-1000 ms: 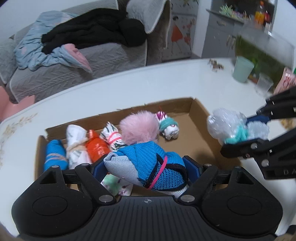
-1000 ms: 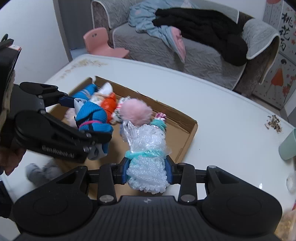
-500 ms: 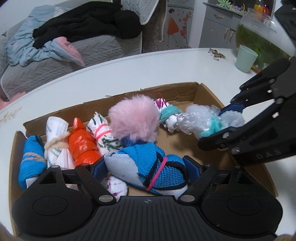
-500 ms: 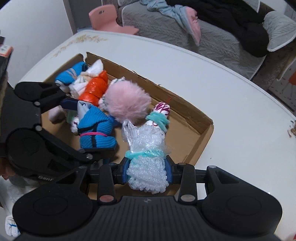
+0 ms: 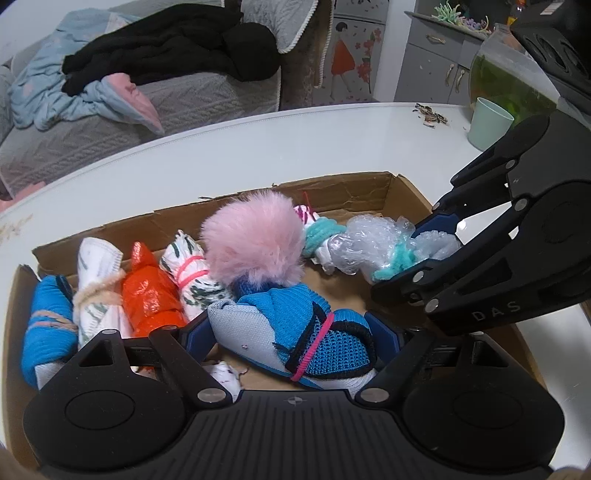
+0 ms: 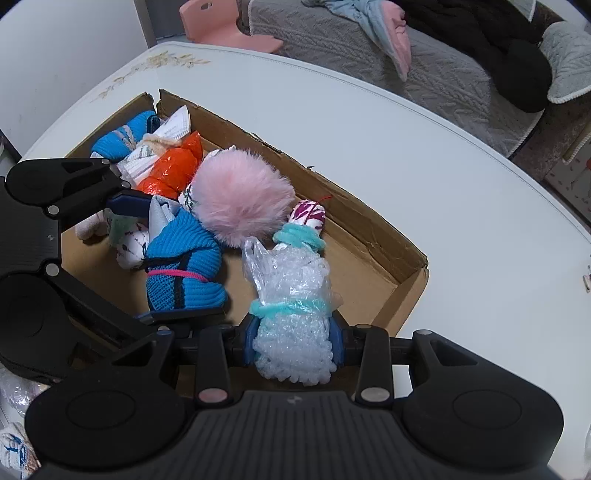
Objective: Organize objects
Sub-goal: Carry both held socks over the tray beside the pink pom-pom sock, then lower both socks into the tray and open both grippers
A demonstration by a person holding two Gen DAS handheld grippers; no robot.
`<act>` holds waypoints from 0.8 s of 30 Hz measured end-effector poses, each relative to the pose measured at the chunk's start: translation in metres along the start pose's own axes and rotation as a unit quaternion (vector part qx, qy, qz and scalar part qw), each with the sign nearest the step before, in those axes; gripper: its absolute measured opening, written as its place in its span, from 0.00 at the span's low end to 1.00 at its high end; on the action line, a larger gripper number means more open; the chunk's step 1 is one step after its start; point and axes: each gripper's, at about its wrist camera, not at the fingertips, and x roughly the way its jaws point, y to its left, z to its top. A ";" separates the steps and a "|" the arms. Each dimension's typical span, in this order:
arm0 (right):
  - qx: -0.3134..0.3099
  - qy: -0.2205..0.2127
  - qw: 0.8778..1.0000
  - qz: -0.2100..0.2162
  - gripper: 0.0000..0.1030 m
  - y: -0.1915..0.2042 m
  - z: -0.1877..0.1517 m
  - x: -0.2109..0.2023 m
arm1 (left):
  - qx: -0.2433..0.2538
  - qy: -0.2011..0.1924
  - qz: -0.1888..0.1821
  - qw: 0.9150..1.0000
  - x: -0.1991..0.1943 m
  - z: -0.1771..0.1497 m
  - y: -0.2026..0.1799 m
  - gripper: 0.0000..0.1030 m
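Left claw (image 5: 291, 338): pinching blue knitted sock bundle (image 5: 295, 332), six o'clock in the brown cardboard box (image 5: 347, 188).
Right claw (image 6: 293, 338): pinching clear bubble-wrap roll (image 6: 291, 295), teal-tied.

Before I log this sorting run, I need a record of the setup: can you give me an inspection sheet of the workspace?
Surface: white table, seed husks near its far edge.
Job's things: cardboard box holding rolled bundles, a blue one, an orange one and a pink pompom among them.
Clutter: green cup, fishbowl.
Grippers: left gripper shut on a blue sock roll; right gripper shut on a bubble-wrap roll; both over the box.
Cables: nothing seen.
Surroundings: sofa with clothes, pink stool, grey cabinet.
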 end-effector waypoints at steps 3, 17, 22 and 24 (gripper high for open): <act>-0.003 0.004 1.000 -0.003 0.33 -0.001 -0.001 0.002 | -0.002 0.000 -0.003 1.000 0.001 0.001 -0.002 0.85; -0.006 -0.005 1.000 -0.013 0.46 0.001 -0.004 -0.010 | -0.019 0.018 -0.020 0.999 0.006 0.002 0.001 0.94; -0.002 -0.021 1.000 -0.008 0.47 0.000 -0.010 -0.028 | -0.017 0.024 -0.033 0.999 0.002 0.000 -0.004 0.95; -0.002 -0.023 1.000 -0.003 0.47 -0.002 -0.011 -0.030 | -0.013 0.026 -0.039 0.999 0.002 -0.003 -0.007 0.96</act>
